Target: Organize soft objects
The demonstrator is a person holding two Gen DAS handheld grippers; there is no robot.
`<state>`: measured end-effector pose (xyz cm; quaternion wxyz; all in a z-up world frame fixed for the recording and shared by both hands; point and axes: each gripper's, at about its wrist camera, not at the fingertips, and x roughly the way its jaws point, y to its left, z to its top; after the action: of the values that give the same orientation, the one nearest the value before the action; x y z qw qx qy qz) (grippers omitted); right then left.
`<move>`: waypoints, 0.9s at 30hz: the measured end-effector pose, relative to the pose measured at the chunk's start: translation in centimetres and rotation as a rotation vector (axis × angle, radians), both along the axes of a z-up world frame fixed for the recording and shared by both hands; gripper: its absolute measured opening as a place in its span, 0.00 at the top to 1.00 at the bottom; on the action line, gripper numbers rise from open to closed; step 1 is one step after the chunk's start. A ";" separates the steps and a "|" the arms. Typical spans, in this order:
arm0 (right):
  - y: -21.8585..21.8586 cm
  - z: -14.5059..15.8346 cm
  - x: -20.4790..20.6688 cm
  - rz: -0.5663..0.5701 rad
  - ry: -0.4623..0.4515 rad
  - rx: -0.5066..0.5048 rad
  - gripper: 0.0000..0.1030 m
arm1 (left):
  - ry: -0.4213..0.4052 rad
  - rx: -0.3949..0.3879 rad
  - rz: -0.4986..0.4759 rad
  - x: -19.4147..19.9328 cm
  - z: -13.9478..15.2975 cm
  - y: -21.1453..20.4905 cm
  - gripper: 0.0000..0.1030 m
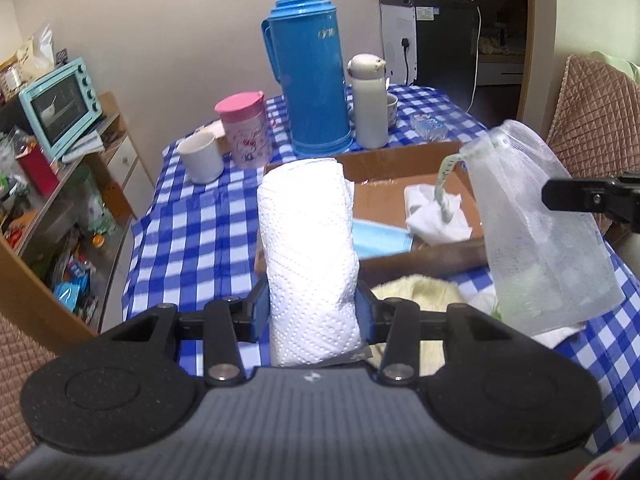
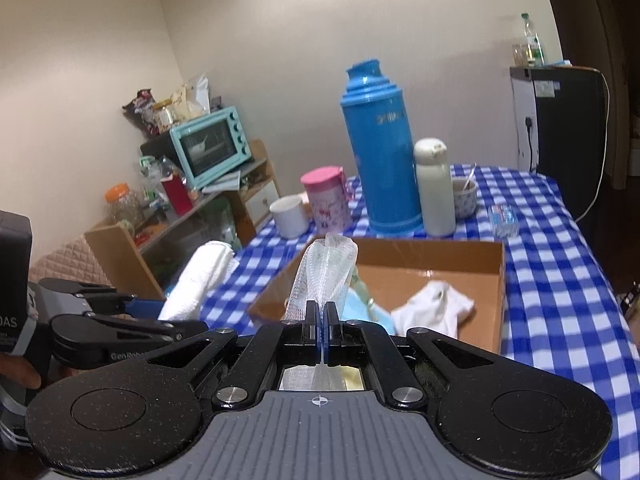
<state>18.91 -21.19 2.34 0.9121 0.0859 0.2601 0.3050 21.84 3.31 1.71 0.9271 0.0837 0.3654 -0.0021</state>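
Both soft items lifted for boxing.
Left gripper (image 1: 314, 312) clenched around the rolled white embossed paper towel (image 1: 308, 240), right gripper (image 2: 320, 320) pinching the white mesh pouch (image 2: 326, 272), both raised above the open brown cardboard box (image 2: 496, 280), probably for dropping inside.

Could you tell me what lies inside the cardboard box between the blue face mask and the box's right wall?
A crumpled white cloth lies there on the cardboard box floor, right of the blue face mask; the right wrist view shows it best.
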 end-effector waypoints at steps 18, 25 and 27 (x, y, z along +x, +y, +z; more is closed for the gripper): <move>1.1 1.0 8.8 -0.023 -0.078 -0.019 0.99 | -0.033 0.034 -0.086 8.8 0.2 -1.6 0.60; 2.0 -0.4 12.3 -0.029 -0.071 -0.042 0.99 | -0.010 0.057 -0.095 12.0 -1.4 -1.8 0.60; 2.2 -0.8 13.2 -0.029 -0.070 -0.048 0.99 | -0.001 0.058 -0.094 12.8 -1.9 -1.7 0.60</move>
<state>32.11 -18.94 1.55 0.9268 0.0571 0.2337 0.2884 34.66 1.64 -0.18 0.9233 0.1277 0.3605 -0.0347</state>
